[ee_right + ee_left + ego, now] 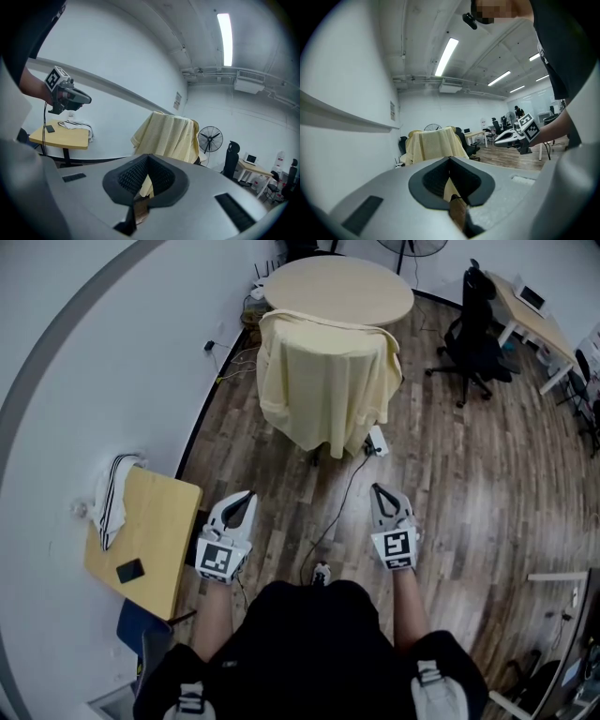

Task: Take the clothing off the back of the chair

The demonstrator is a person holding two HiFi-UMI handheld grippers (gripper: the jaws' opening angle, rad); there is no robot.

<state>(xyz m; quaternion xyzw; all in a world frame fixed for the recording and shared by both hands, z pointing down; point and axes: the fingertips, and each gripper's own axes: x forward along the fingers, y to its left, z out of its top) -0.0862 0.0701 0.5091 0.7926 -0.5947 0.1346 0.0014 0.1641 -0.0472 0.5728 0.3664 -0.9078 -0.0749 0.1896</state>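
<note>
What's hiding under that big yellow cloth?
The pale yellow fabric garment drapes over a chair back. Only a dark bit of the chair's base peeks out below; the rest is covered.

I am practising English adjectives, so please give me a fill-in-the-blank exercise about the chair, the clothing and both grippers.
1. The clothing draped over the chair is pale ____.
2. The table behind that chair is ____ in shape.
3. The left gripper and the right gripper have their jaws ____, holding nothing.
Missing words: yellow; round; shut.
</note>
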